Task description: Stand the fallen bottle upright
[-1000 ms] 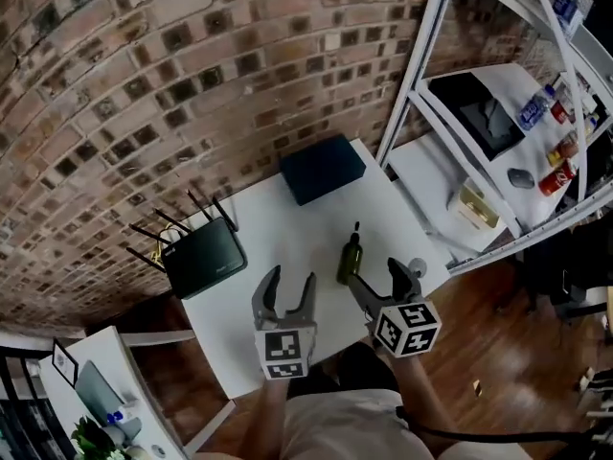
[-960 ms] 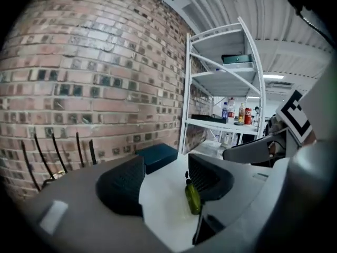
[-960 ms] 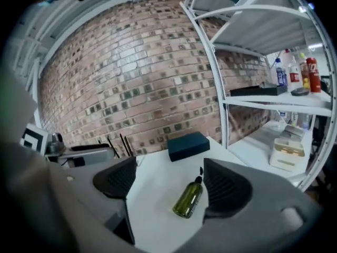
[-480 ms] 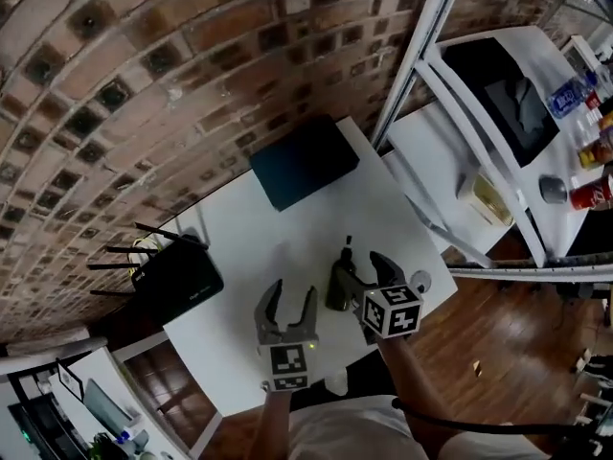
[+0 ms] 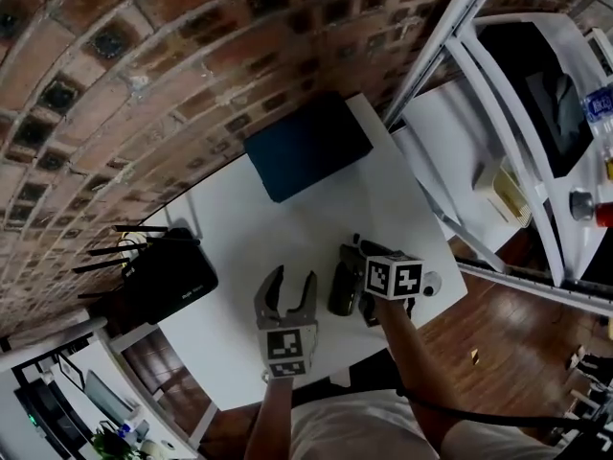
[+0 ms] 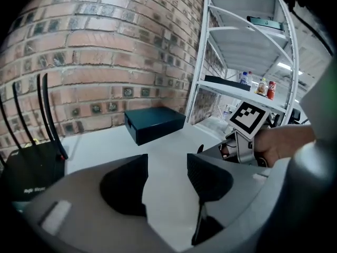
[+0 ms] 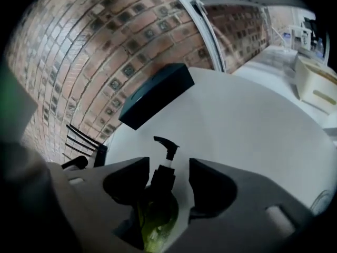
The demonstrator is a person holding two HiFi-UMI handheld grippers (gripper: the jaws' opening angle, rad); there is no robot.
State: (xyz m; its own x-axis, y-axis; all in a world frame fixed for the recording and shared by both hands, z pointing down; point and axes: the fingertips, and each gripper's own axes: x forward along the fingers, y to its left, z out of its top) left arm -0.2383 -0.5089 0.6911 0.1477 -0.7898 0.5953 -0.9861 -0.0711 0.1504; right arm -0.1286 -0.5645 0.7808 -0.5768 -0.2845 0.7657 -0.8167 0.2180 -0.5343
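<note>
Right gripper (image 7: 168, 168), jaws just closing yet unclamped, straddles fallen bottle (image 7: 156, 212) at its neck for righting; left gripper (image 6: 167, 167) gapes empty.

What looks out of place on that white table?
The bottle lies on its side on the table, pump end toward the brick wall, instead of standing. The right gripper has its jaws either side of it; they have just been closing, with a gap showing beside its neck. Nothing looks spilled.
</note>
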